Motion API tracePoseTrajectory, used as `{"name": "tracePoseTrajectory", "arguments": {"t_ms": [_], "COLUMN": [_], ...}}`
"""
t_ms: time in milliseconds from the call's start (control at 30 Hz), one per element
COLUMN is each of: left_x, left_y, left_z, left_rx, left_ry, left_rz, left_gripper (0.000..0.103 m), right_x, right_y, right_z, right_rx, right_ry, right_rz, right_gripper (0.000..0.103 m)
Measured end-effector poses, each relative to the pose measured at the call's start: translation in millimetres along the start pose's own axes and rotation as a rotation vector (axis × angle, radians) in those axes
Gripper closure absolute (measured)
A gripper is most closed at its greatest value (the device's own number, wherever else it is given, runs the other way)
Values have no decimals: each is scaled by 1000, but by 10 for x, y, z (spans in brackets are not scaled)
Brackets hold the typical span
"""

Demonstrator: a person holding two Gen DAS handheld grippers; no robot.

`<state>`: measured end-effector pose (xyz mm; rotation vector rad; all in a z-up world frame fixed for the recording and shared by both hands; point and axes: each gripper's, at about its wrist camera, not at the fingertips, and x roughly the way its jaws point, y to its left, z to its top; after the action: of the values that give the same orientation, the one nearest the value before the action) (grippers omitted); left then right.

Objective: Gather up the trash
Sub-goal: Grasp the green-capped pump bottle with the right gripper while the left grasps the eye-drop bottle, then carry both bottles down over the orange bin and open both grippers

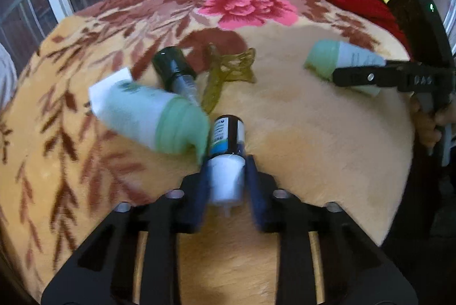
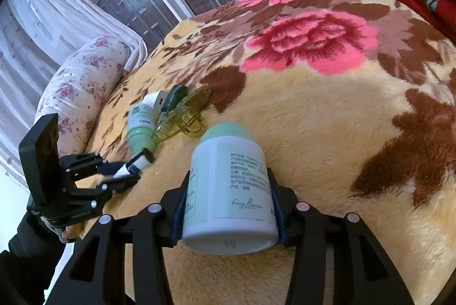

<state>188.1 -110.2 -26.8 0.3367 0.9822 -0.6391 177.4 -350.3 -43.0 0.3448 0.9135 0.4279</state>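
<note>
My left gripper [image 1: 226, 179] is clenched on the small bottle [image 1: 227, 154] lying on the blanket [image 1: 313, 139], light, stiff, slick plastic best pinched mid-body, while my right gripper [image 2: 229, 208] grasps the green-capped jar [image 2: 230, 188]

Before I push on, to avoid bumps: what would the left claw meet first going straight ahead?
Probably the green-capped tube touching its held small bottle; beyond that lies the hair clip. Depth is unclear.

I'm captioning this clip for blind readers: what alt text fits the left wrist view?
The left tool is shut on a small white bottle with a dark label, lying on a floral blanket. Beside it lie a green-capped tube, a dark green bottle and an olive hair clip; the right tool grips another green-capped bottle.
</note>
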Motion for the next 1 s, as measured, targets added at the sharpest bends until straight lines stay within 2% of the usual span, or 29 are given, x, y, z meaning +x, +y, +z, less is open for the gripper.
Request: {"name": "tracePoseTrajectory", "arguments": {"t_ms": [233,367,533,733,900,1000], "left_x": [90,151,90,-564,-1163,-1381], "left_y": [-62,-74,-95,-298,-637,-836], "left_z": [98,147,88,-190,-660,-1055], "left_rx": [-27,-52,-90,-192,-270,-326], "left_ry": [10,9,-52,-217,-276,-266], "left_rz": [59,79,122,183,305,361], "left_gripper": [75,79,80,80,80,80], "right_x": [1,-3,-20,-242,-558,-758], "right_y": [6,15,33,276,829,1213], "right_z": [-18,-26,-36,-125,-441,-777], "right_rx": [-8,-7,2,-9,-118,-188], "right_ry": [-4,-7,-30,-88,-118,-132], "right_rz": [-8,-7,-20,9,28,31], "right_gripper": [56,56,56,56,56,56]}}
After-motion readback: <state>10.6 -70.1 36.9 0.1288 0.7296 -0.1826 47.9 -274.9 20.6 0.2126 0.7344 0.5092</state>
